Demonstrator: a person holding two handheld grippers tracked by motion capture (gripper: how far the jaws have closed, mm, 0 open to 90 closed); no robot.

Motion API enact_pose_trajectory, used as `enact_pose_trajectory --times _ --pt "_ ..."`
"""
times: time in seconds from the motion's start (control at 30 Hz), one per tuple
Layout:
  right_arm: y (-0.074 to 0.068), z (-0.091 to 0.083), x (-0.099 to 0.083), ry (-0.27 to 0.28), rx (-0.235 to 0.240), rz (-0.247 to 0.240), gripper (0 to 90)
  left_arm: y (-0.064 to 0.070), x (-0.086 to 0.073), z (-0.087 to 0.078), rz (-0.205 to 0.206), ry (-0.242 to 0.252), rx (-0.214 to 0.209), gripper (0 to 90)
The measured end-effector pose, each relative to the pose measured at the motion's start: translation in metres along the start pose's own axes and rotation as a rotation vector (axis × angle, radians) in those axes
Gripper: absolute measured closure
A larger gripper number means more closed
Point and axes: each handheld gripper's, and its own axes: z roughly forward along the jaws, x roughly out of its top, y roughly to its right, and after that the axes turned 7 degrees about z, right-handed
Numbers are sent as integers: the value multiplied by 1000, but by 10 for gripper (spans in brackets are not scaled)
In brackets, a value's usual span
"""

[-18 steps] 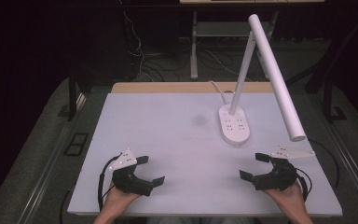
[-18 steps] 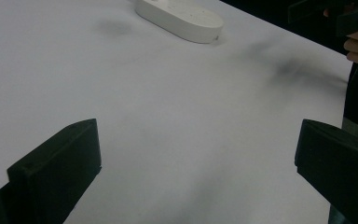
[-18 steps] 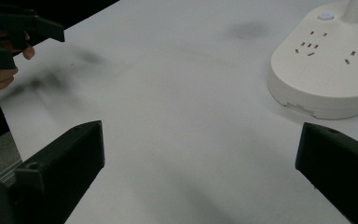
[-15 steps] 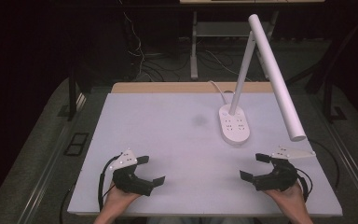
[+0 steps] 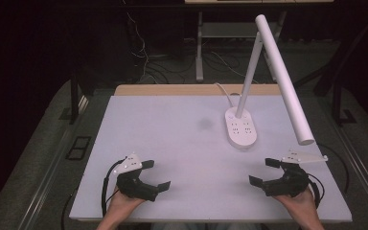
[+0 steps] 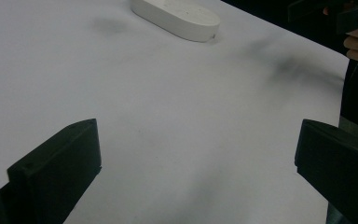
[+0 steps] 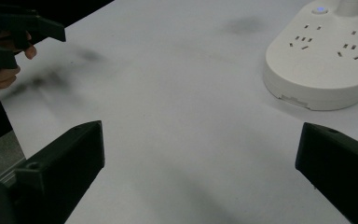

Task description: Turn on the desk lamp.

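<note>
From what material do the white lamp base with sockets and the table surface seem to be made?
The white oval lamp base with sockets looks like moulded plastic, smooth with a slight sheen: rounded edges, cut socket slots and a seam low on its side. The pale flat table surface looks matt, perhaps a laminate or a sheet laid over a wooden board, since a wooden edge shows at the far side; I cannot tell for certain.
</note>
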Motion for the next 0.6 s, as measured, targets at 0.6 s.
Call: enact_pose_trajectory --times 0.6 --pt "2 2 4 -75 10 7 9 -1 -2 -4 -14 13 14 0"
